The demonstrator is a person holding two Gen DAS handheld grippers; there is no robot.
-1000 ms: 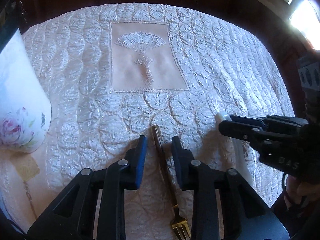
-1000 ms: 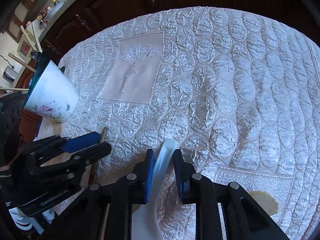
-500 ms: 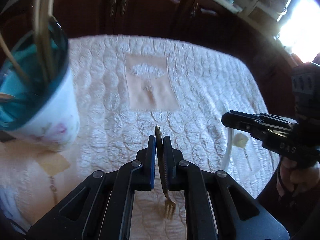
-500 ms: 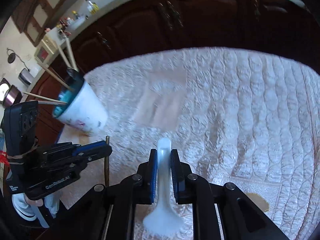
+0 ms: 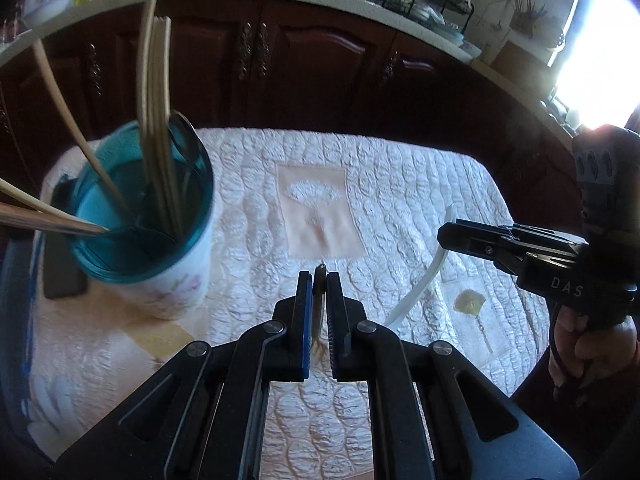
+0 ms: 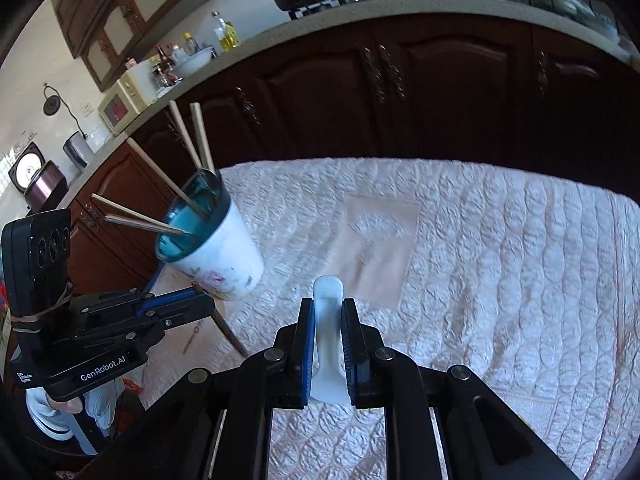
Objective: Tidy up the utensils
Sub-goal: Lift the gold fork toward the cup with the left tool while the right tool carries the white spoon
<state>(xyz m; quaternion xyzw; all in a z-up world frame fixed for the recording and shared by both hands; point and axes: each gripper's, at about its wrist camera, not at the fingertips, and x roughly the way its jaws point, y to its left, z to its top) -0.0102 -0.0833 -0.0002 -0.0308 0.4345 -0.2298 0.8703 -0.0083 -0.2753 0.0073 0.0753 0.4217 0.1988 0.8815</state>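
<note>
Utensils are the subject: a gold fork (image 5: 319,300) and a white ceramic soup spoon (image 6: 328,340), both held above a table under a quilted cream tablecloth (image 5: 400,200). Behind the table runs a wall of dark wooden cabinets (image 6: 400,92) under a cluttered counter. At the table's left end stands a white floral cup with a teal interior (image 5: 140,224), already holding wooden chopsticks (image 5: 156,120) and a metal spoon; it looks like the collecting pot. The left gripper (image 5: 319,280) is clamped narrow on the fork's handle, tines hanging beneath the jaws toward the camera. The right gripper (image 6: 328,312) is closed on the soup spoon's handle, its bowl hanging below. In the left view the spoon shows as a white curve (image 5: 420,284) under the right gripper (image 5: 444,236); in the right view the left gripper (image 6: 200,300) sits just beside the cup with the fork's stem (image 6: 228,330) slanting down from it. To do this step well, carry one utensil at a time over the rim, swing it more upright, thread it between the splayed chopsticks and let go only once its low end is inside. The cup's bottom is hidden, the fork's tines are mostly screened by the jaws, and the cup is blurred at the edges.
</note>
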